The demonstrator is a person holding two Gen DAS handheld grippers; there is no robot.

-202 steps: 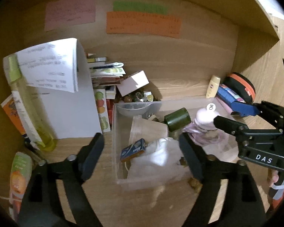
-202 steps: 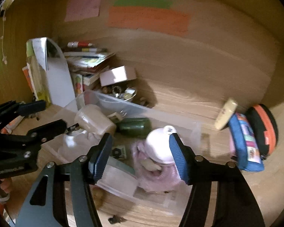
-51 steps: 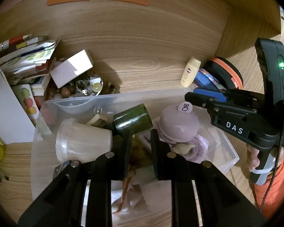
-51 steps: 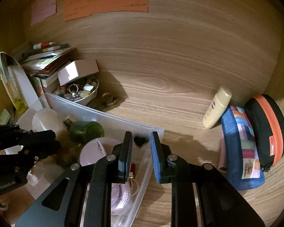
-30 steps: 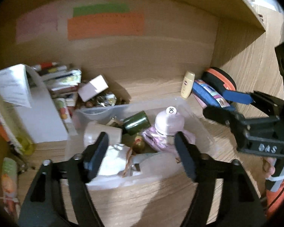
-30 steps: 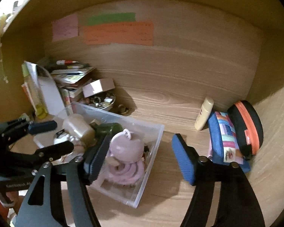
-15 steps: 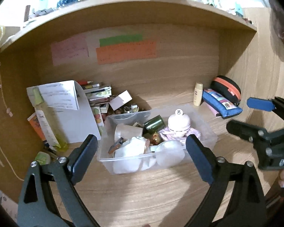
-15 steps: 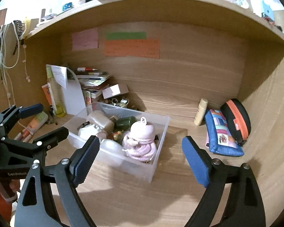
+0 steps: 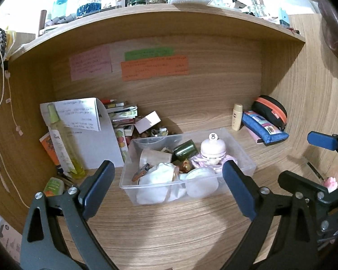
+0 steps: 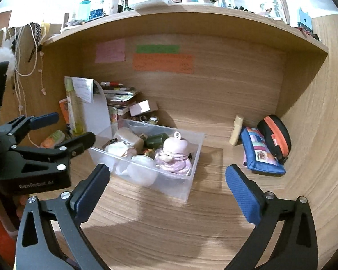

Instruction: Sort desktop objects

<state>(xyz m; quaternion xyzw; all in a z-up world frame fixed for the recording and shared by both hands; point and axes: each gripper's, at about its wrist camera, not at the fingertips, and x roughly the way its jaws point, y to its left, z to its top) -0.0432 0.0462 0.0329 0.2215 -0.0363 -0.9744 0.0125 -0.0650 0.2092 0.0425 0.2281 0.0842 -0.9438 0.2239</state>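
**Both grippers held wide above the desk, clear bin filled**

Left wrist view: The left gripper [image 9: 167, 187] is seen with its jaws spread wide and nothing held between them. Between and beyond the fingertips, a clear plastic bin [image 9: 243, 155] is set on the wooden desk [image 9: 169, 236]. Inside the bin are a pink round-lidded jar [image 9: 213, 149], a dark green bottle [image 9: 184, 150] lying on its side, a pale cup [image 9: 155, 156] tipped over, and a white cloth [image 9: 157, 177] at the front. Behind the bin to the left, a folded white paper [image 9: 83, 114] and a tall yellow-green bottle [image 9: 64, 139] are stood upright, with a stack of books [image 9: 121, 112] just beside them. To the right, near the back wall, a small cream bottle [image 9: 237, 117] is stood beside a blue pencil case [image 9: 264, 128] and a black pouch with an orange zip [image 9: 270, 111]. The right gripper [image 9: 304, 157] is seen at the right edge, jaws parted wide.

Right wrist view: The right gripper [image 10: 166, 185] is likewise spread wide and empty. The bin [image 10: 195, 155] is seen ahead, slightly left of centre, with the pink jar [image 10: 176, 146] in its right half. The pencil case [image 10: 260, 155] and pouch [image 10: 276, 135] are well apart from it on the right. The left gripper [image 10: 65, 128] is seen at the left, open, just beside the bin's near corner but not touching it.
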